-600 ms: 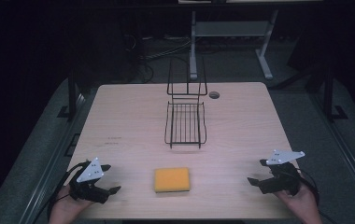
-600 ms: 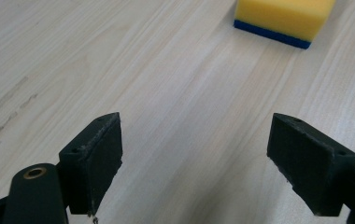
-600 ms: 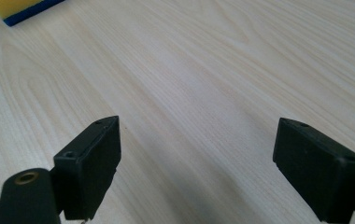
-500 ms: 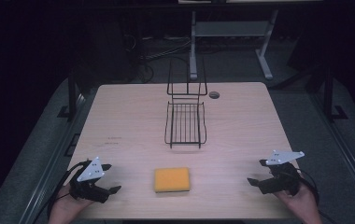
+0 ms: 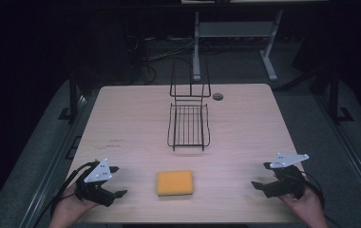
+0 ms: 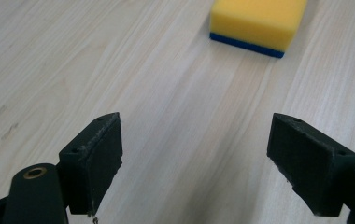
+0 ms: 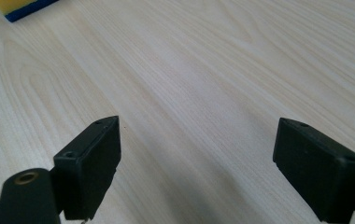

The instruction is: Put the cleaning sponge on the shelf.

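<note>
Your left gripper [image 5: 117,181] has its jaws spread wide and empty; the yellow sponge [image 6: 256,23] lies flat ahead of them, slightly right, well apart. Your right gripper [image 5: 260,176] likewise gapes empty, sponge far ahead-left.

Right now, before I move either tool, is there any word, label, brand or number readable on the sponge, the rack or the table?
None can be read.
Sponge: plain yellow with a blue underside, no print.
Wire rack: bare black wire, no tag.
Table: faint dark marks near its left side, too small to read.
</note>
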The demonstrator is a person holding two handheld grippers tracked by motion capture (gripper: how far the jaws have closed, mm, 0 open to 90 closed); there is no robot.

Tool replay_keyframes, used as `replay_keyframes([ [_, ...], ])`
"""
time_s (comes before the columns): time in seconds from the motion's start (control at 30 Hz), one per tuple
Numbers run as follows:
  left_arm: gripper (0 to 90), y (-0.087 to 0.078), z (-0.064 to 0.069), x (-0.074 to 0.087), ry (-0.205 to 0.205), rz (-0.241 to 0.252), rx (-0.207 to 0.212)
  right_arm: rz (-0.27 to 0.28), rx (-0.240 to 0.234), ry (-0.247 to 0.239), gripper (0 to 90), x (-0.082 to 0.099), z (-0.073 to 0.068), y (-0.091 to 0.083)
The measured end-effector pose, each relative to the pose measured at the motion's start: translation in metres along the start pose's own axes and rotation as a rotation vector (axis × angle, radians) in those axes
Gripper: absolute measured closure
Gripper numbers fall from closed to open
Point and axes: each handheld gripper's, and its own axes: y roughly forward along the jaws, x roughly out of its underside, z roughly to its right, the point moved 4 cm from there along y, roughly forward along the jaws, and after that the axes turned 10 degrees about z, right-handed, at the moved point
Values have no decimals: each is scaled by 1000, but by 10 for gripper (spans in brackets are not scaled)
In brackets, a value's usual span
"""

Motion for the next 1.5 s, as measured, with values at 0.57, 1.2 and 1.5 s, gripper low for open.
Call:
replay_keyframes([
  [0.57,176,7,6,-32,76,-46,62,11,-7,3,149,-2,0,-2],
  [1.2,176,29,14,-56,124,-89,135,13,-14,1,149,-2,-1,-3],
  [1.5,176,40,17,-61,137,-103,157,14,-12,4,148,-2,-1,-3],
])
